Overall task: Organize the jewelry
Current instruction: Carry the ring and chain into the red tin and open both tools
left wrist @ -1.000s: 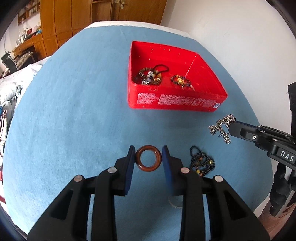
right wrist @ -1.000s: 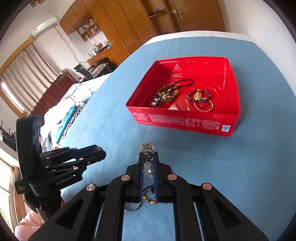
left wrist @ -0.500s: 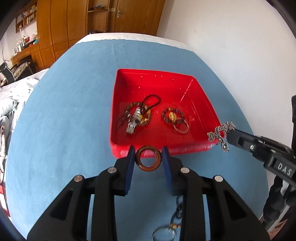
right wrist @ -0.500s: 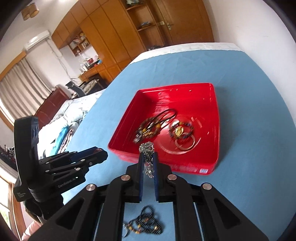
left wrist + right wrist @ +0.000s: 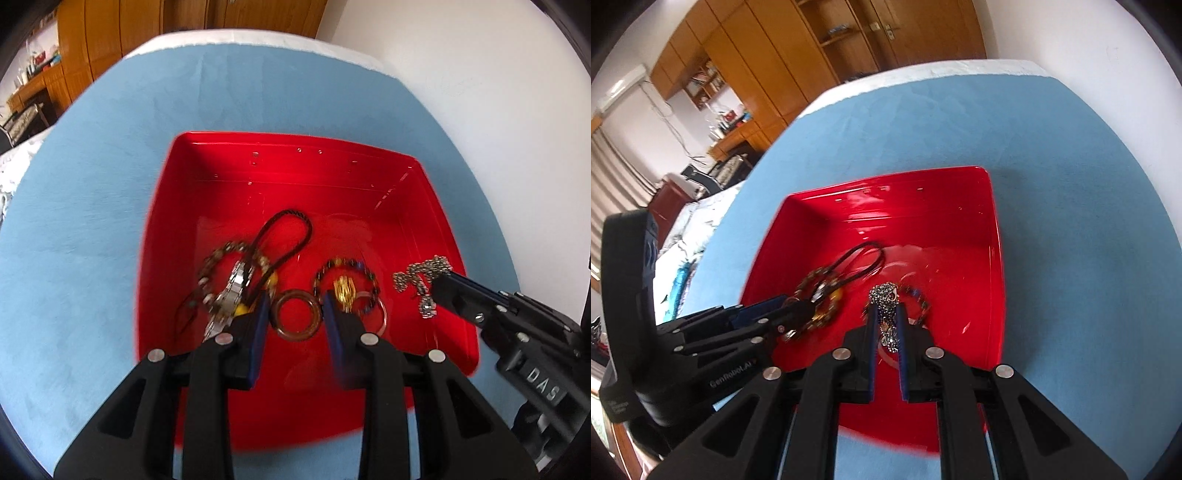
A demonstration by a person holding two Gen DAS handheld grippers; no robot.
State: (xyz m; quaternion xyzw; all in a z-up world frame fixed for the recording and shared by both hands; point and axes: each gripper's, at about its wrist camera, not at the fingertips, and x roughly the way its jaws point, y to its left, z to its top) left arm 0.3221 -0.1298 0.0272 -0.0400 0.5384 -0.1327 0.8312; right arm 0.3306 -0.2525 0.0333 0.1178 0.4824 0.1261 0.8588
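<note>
A red plastic tray (image 5: 295, 155) (image 5: 995, 266) sits on the blue cloth and holds several bracelets. Over its near half my left gripper (image 5: 295, 314) is shut on a brown wooden ring (image 5: 297, 334), pinched edge to edge between the blue pads. My right gripper (image 5: 886, 314) (image 5: 437, 286) is shut on a silver bead chain (image 5: 884, 295) (image 5: 421, 277) that bunches above its tips, over the tray's right part. In the tray lie a black cord loop (image 5: 291, 229), a beaded bracelet with a metal watch band (image 5: 231, 284), and a dark bead bracelet with a gold charm (image 5: 345, 288).
The blue cloth (image 5: 92, 221) covers a table that ends at a white wall (image 5: 480, 74) on the right. Wooden cabinets (image 5: 812, 55) and a bed stand behind and to the left.
Both grippers have travelled forward from the near cloth to over the red tray, still holding the ring and the chain. The loose jewellery on the cloth has dropped out of view.
</note>
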